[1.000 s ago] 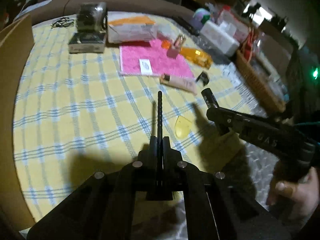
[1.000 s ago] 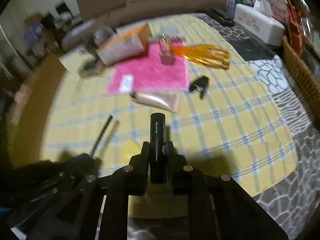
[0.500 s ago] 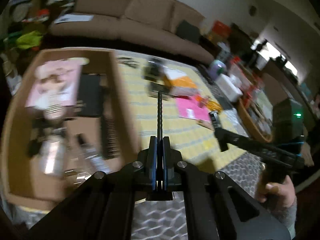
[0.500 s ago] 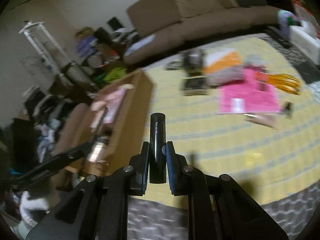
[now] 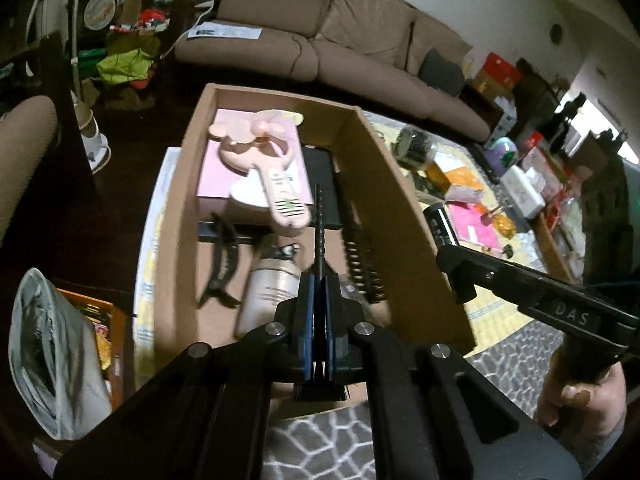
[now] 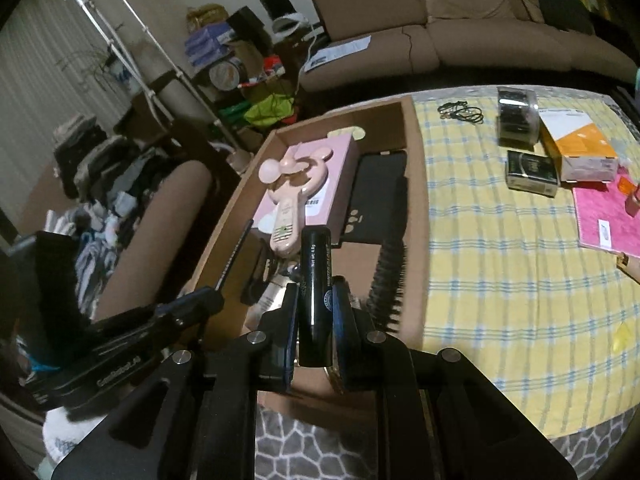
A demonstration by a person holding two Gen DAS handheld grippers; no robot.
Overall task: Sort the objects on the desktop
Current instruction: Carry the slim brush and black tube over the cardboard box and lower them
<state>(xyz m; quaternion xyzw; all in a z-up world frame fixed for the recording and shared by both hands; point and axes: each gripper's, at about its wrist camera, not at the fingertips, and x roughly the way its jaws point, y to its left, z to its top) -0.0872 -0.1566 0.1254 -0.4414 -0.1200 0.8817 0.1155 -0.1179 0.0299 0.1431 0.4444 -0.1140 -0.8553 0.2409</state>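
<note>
Black tube (image 6: 315,288) (white lettering) — glossy

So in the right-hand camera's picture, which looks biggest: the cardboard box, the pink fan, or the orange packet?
1. Cardboard box, clearly largest.
2. Pink fan and orange packet look about alike; I won't rank them.

Both views are fisheye, each mounted behind its own jaws and looking forward and steeply down along them. The left wrist view hangs close above the open cardboard box (image 5: 384,168), facing the sofa (image 5: 360,36), with the yellow checked surface (image 5: 496,320) at its right edge. The right wrist view sits just to the right, over the box's near corner, taking in more of that surface. The 2 views share the box, its pink fan (image 6: 288,196), and the sofa.
</note>
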